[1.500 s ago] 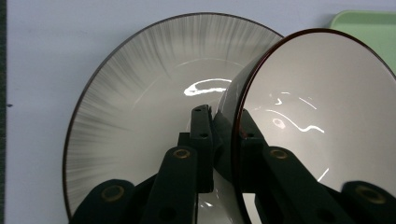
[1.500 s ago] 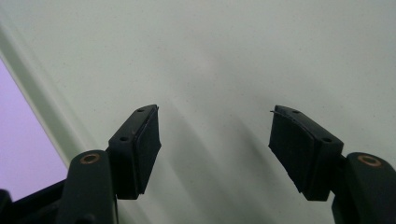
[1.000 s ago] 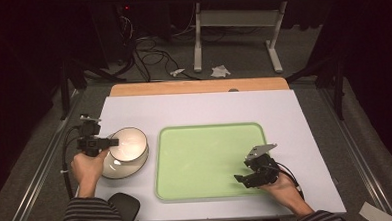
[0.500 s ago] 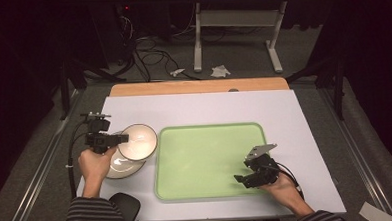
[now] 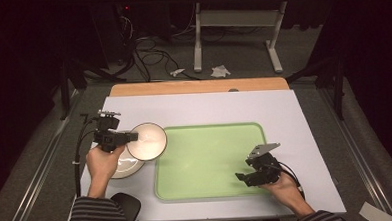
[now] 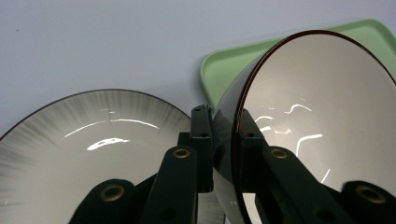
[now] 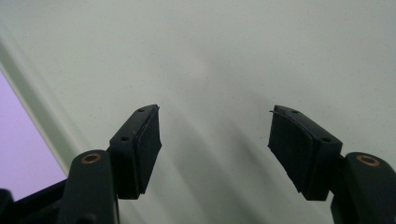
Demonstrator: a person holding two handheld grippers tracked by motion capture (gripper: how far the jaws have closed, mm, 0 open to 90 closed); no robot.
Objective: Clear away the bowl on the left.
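Observation:
A white bowl (image 5: pixel 147 141) with a dark rim hangs tilted above the table, and my left gripper (image 5: pixel 133 136) is shut on its rim. In the left gripper view the jaws pinch the bowl's (image 6: pixel 317 121) rim, one inside and one outside. Below it a white plate (image 5: pixel 122 168) lies on the table; the plate (image 6: pixel 79 149) has grey streaks toward its dark edge. A light green tray (image 5: pixel 211 160) lies in the middle. My right gripper (image 5: pixel 243 177) hovers open over the tray's front right part, with nothing between its pads (image 7: pixel 144 140).
The white table top (image 5: pixel 284 111) has a wooden strip (image 5: pixel 198 87) along its far edge. A dark round object (image 5: pixel 127 206) sits at the front left edge near the person's striped sleeve. Cables and a desk frame stand on the floor beyond.
My left gripper has lifted the bowl off the plate and carried it up and to the right, toward the tray's left edge. The right gripper has not moved.

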